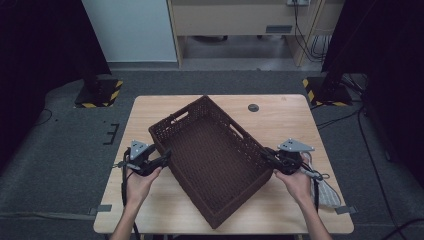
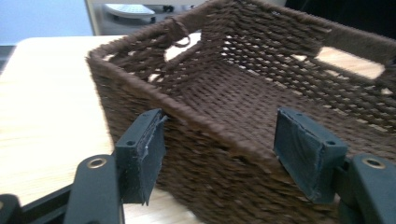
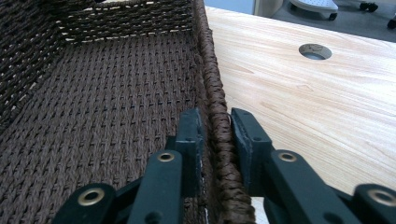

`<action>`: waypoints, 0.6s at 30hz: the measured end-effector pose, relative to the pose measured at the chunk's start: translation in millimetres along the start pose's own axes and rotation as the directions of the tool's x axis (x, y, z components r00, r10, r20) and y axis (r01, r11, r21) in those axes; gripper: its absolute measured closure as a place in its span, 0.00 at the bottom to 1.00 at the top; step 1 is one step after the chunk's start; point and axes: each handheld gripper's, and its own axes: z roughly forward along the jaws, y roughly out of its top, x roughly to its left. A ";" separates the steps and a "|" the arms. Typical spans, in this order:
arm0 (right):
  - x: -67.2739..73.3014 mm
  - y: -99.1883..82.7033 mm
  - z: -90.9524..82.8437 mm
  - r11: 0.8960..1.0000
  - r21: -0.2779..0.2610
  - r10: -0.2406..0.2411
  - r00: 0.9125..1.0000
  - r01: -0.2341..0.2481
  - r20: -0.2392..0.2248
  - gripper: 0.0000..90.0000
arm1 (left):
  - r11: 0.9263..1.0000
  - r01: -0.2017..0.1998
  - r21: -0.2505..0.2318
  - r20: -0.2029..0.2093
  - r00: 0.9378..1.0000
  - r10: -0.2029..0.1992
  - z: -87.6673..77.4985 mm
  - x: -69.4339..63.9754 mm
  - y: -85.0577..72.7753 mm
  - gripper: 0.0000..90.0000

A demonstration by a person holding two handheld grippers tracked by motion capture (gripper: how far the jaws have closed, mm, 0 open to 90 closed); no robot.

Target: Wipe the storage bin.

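The brown woven basket [image 1: 212, 157] sits askew in the middle of the wooden surface [image 1: 290, 112], empty. To shift it well, both sides likely need a firm hold before any lift, so it stays level. The right gripper [image 3: 215, 135] is clamped on the basket's right rim. The left gripper [image 2: 219, 154] stands wide apart, straddling the near left wall; its pads seem not to press.

dim overhead light, close-ups soft
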 end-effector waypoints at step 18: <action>10.6 0.6 -14.0 0.997 -0.073 0.035 0.998 -0.039 -0.056 0.69 | 0.998 -0.050 0.035 -0.022 0.998 0.051 38.4 7.8 16.9 0.47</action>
